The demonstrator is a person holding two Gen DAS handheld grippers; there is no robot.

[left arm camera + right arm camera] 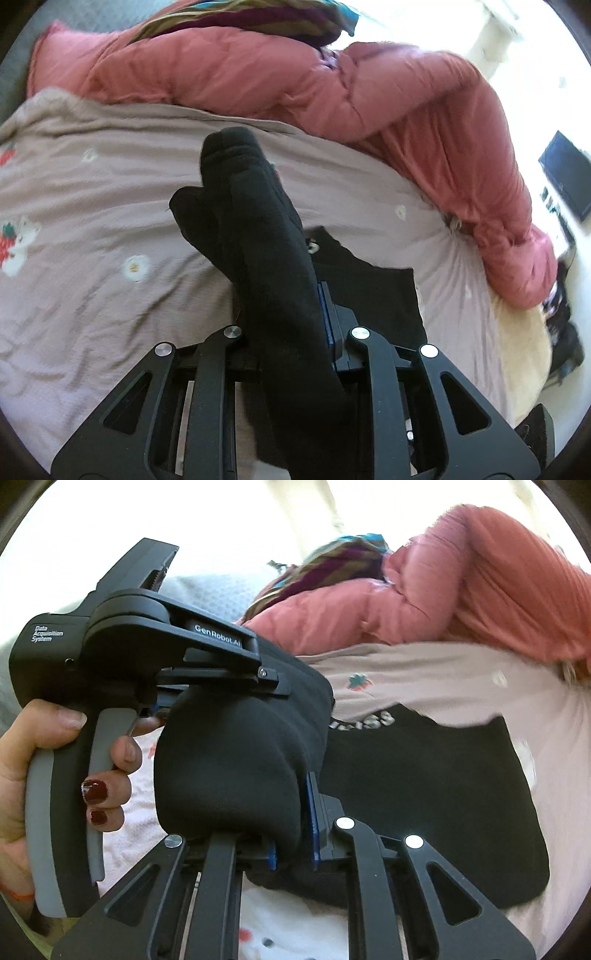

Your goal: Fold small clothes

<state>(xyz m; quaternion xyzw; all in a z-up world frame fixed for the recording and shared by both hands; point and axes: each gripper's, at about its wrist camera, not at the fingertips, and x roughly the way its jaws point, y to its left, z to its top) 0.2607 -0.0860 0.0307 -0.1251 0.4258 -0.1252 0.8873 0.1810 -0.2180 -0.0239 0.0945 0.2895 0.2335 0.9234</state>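
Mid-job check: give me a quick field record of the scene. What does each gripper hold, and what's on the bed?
left gripper: shut on the black socks, which stick out forward past its fingers
right gripper: shut on the same black socks, bunched between its blue pads
left hand: squeezing the left gripper's trigger
surface: mauve flowered bedsheet
under the socks: flat black garment with white lettering
behind: pink quilt; striped cloth
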